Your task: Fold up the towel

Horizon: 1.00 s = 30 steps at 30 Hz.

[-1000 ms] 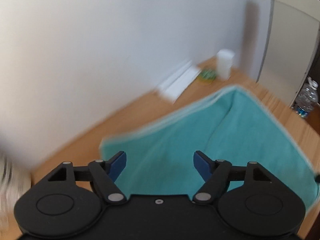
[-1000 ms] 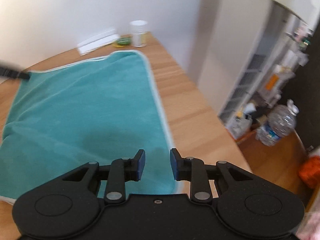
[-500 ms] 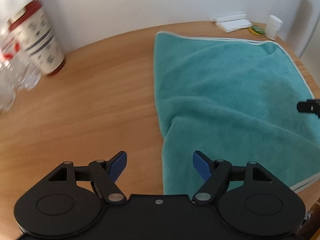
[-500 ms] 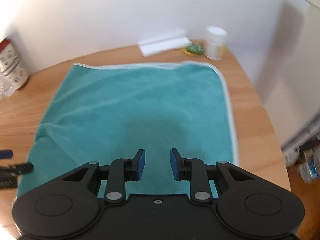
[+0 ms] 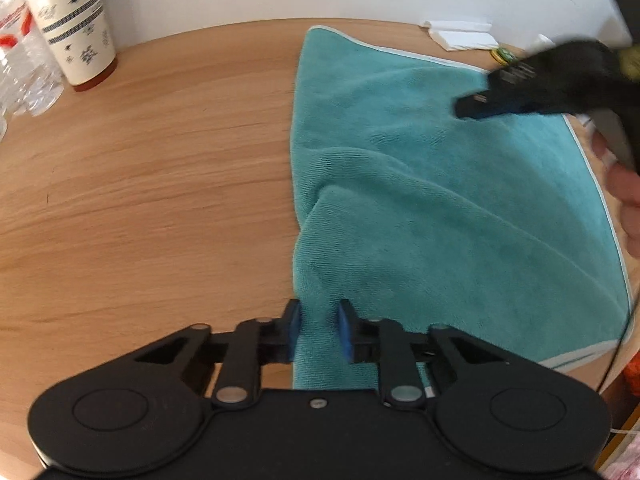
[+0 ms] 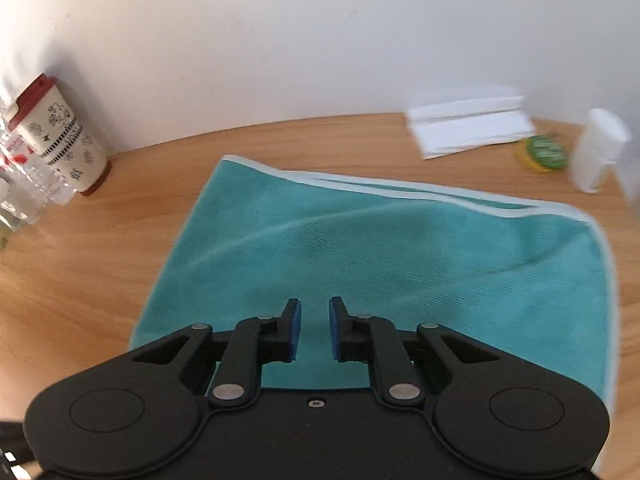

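Observation:
A teal towel [image 5: 440,220] with a pale hem lies on the round wooden table [image 5: 140,200], rumpled into a raised fold near its left edge. My left gripper [image 5: 319,332] is at the towel's near left edge, shut on the cloth that fills the space between its blue pads. The right gripper [image 5: 472,106] shows blurred over the far right part of the towel, with a person's hand [image 5: 628,200] behind it. In the right wrist view the right gripper [image 6: 314,328] hovers over the towel [image 6: 400,260], its fingers a narrow gap apart with nothing between them.
A patterned paper cup [image 5: 72,28] with a red lid and clear plastic bottles [image 5: 24,72] stand at the far left by the wall. Folded white paper [image 6: 468,128], a green-yellow item [image 6: 542,152] and a white container [image 6: 596,152] sit beyond the towel's far right corner.
My left gripper dropped to the towel's near left edge and its wide-open fingers closed on the cloth. The right gripper swung over the towel toward its far side and narrowed its gap.

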Available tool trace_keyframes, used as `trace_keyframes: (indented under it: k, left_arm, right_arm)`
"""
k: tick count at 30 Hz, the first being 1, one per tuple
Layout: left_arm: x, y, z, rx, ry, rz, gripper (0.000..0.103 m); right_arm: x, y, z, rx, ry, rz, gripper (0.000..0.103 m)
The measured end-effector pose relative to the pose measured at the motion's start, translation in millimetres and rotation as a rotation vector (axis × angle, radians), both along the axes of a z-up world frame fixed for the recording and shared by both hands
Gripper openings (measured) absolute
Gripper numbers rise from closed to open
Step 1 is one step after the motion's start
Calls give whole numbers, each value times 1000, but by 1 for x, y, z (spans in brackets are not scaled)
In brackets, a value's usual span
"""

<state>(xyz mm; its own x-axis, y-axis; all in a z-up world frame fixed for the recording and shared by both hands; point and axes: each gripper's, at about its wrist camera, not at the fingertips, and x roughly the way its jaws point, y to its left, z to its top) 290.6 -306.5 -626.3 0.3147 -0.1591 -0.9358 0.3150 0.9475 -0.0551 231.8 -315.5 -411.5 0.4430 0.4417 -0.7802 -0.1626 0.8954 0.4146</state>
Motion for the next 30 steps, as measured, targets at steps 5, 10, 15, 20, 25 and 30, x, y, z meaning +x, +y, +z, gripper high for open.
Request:
trace_keyframes:
  k: [5, 10, 15, 20, 25, 30]
  left_arm:
    - [7, -3, 5, -9, 17, -6, 8]
    - [10, -16, 3, 37, 21, -65, 4]
    - [9, -24, -4, 50, 48, -96, 4]
    - [18, -35, -12, 55, 57, -109, 5]
    - [19, -8, 19, 58, 27, -90, 10]
    - [46, 6, 38, 43, -14, -66, 16]
  right_arm:
    - [19, 24, -8, -37, 10, 18, 0]
    - [27, 28, -8, -79, -8, 6, 0]
    - [33, 31, -6, -120, -20, -11, 0]
    - [28, 25, 0, -97, -5, 0, 4]
    - [-15, -2, 19, 15, -73, -10, 32]
    - [-84, -49, 30, 257, -147, -204, 49]
